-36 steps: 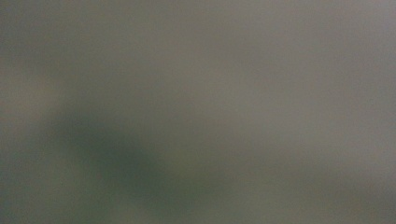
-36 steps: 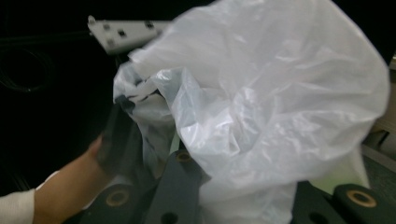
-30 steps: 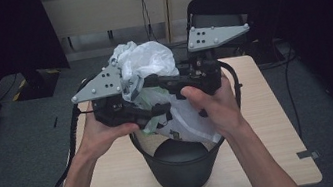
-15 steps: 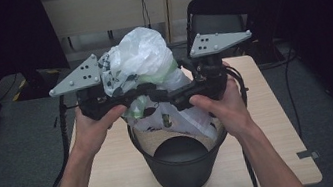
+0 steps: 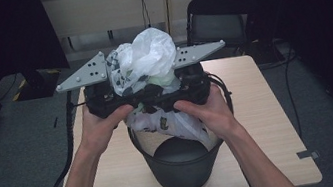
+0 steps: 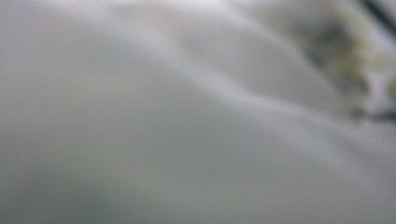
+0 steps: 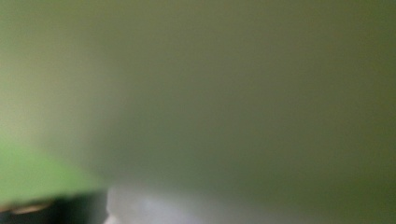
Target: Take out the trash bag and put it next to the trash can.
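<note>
**Bag lifted out of bin**

Left gripper [image 5: 120,101] and right gripper [image 5: 175,94] face each other, pinching the white plastic bag [image 5: 149,63] from both sides, presumably to draw it up clear of the black bin [image 5: 181,167]. Jaws are buried in plastic; likely clamped, but I cannot tell. Bag is crumpled, translucent, dark-printed, bunched above the bin, tail trailing inside. Bin stands by the tabletop's [image 5: 270,122] near edge.

Black grippers, grey three-cornered plates [image 5: 81,75], trailing cables [image 5: 68,154].
</note>
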